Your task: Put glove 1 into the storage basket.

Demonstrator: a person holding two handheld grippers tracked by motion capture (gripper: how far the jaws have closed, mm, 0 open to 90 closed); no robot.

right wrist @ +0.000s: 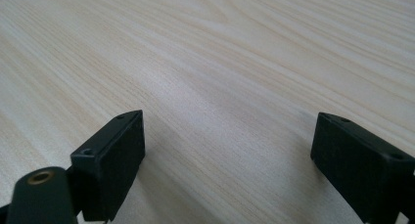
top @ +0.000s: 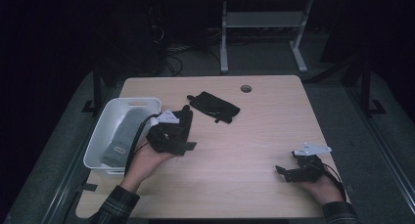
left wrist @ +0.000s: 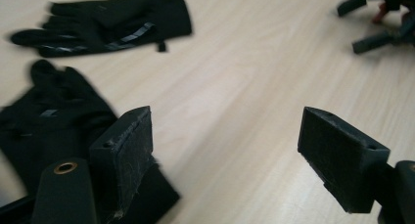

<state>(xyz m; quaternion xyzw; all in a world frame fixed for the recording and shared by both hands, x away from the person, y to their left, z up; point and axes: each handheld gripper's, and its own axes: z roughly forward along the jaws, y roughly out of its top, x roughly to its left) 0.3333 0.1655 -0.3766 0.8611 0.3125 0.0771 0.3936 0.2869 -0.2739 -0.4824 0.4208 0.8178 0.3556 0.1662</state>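
Observation:
Two black gloves lie on the light wooden table (top: 244, 136). One glove (top: 214, 105) (left wrist: 107, 21) lies flat near the table's middle back. The other glove (left wrist: 54, 116) is bunched beside my left gripper (top: 188, 131) (left wrist: 230, 155), and its edge runs under the left jaw. That gripper is open, with bare wood between its jaws. My right gripper (top: 288, 162) (right wrist: 227, 155) rests low over bare table at the front right, open and holding nothing. It also appears far off (left wrist: 381, 23) in the left gripper view.
A white plastic bin (top: 132, 102) stands at the table's left edge with a grey folded item (top: 120, 136) inside. A cable hole (top: 246, 88) sits near the back edge. A desk frame (top: 264, 33) and cables stand on the dark floor behind.

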